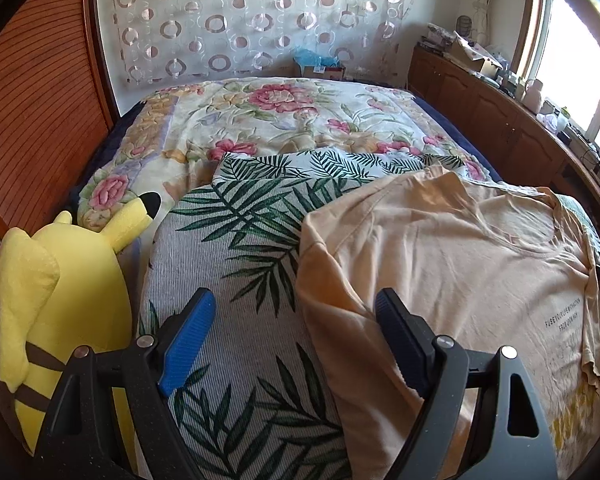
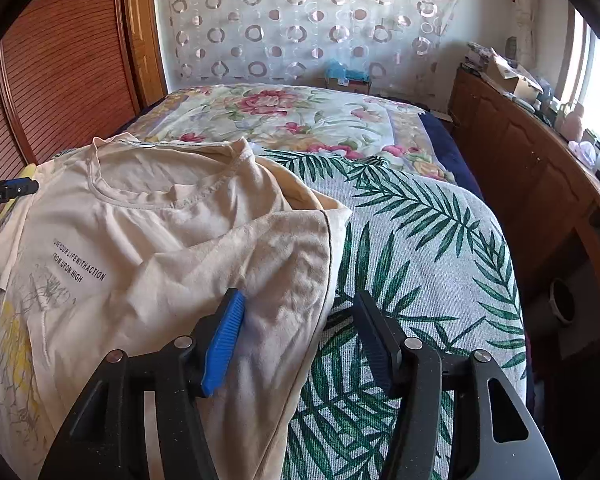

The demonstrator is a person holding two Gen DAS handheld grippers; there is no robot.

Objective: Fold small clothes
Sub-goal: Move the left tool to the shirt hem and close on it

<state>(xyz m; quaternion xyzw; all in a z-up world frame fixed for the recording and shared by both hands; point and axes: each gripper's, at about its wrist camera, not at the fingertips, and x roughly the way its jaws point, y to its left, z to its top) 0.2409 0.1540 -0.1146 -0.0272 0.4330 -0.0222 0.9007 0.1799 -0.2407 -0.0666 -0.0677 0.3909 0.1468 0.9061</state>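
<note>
Blue-padded left gripper point(image 1: 294, 312) fills the bottom of the left wrist view, jaws wide apart, nothing clamped. Its right finger sits over the shirt point(image 1: 440, 248) edge; contact unclear. Its left finger hangs over the leaf-print cover point(image 1: 236, 240).

Right gripper point(image 2: 300, 312) at the bottom of the right wrist view, jaws parted, holding nothing. The shirt's sleeve point(image 2: 292, 256) hem runs down between the fingers; the left pad lies on or just above the sleeve cloth, the right pad over the cover point(image 2: 420, 240). Cannot tell if either pad presses.

Shirt is pale peach, laid flat and face-up on the cover, collar toward the upper part of both frames, black print text on the chest. It fills centre-right in the left view, left half in the right view. Bottom hem looks ragged at lower right of the left view.

Open cover shows left of the shirt in the left view and right of it in the right view. Floral quilt point(image 1: 268, 120) spreads beyond, upper centre.

Yellow plush point(image 1: 56, 292) lies at lower left of the left view, just beside the cover edge and the left finger. Wooden cabinet point(image 2: 520, 168) with clutter on top runs along the right edge, well apart. Circle-pattern curtain point(image 1: 240, 20) hangs across the top. Left gripper's tip point(image 2: 10, 190) pokes in at the left edge of the right view, by the shirt's shoulder.
</note>
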